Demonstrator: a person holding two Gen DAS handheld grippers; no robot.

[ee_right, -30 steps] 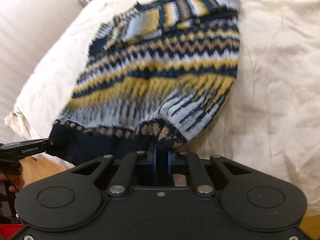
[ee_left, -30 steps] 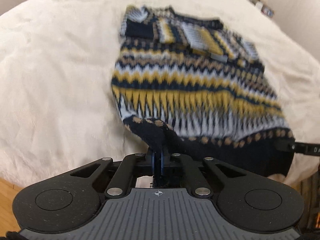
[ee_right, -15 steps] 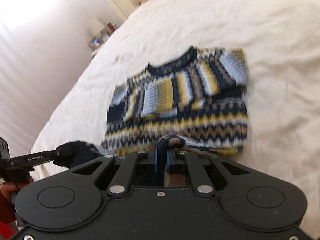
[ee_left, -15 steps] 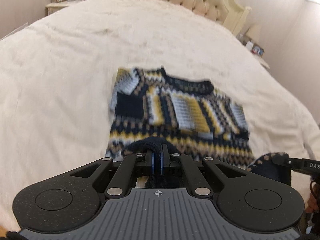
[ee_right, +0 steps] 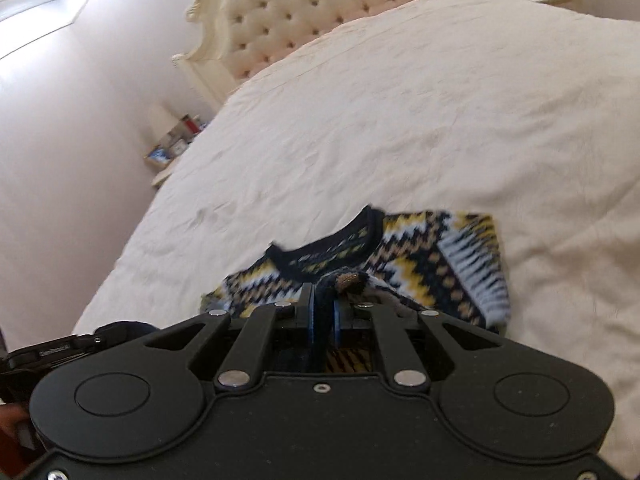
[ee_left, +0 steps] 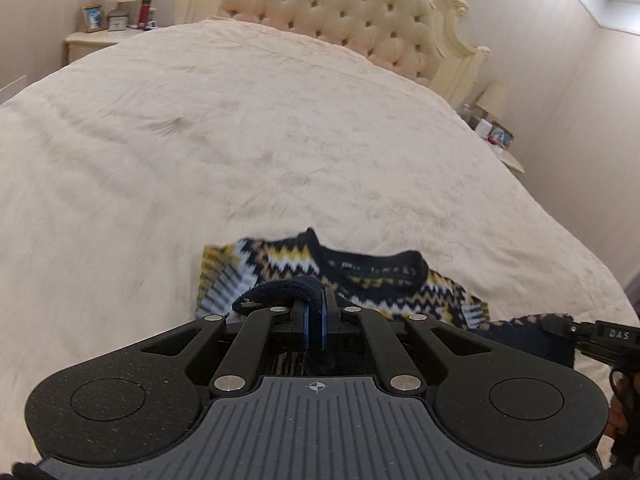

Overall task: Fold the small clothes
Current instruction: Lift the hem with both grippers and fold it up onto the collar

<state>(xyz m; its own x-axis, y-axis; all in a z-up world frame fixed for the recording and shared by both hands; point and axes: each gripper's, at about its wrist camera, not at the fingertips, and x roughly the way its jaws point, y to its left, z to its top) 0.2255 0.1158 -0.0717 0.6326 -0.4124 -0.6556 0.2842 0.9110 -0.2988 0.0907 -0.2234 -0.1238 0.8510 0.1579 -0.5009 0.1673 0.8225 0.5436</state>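
Note:
A small knitted sweater (ee_left: 384, 276) in navy, yellow, white and tan zigzags lies on the cream bed (ee_left: 240, 140), collar away from me. My left gripper (ee_left: 316, 304) is shut on the navy hem at one bottom corner, held over the sweater's upper body. My right gripper (ee_right: 323, 300) is shut on the hem at the other bottom corner, over the sweater (ee_right: 432, 256) just below the collar. The right gripper also shows at the right edge of the left wrist view (ee_left: 560, 326), the left gripper at the left edge of the right wrist view (ee_right: 100, 338). The lower sweater is hidden under the grippers.
The tufted headboard (ee_left: 360, 16) stands at the bed's far end. A nightstand (ee_left: 96, 36) with a lamp, frame and bottle is at the far left, another nightstand (ee_left: 500, 140) at the right. The wide cream bedspread (ee_right: 440, 100) stretches beyond the sweater.
Both grippers have carried the hem forward from the near bed edge up over the sweater toward the collar, doubling the body over itself. Far less of the sweater shows now.

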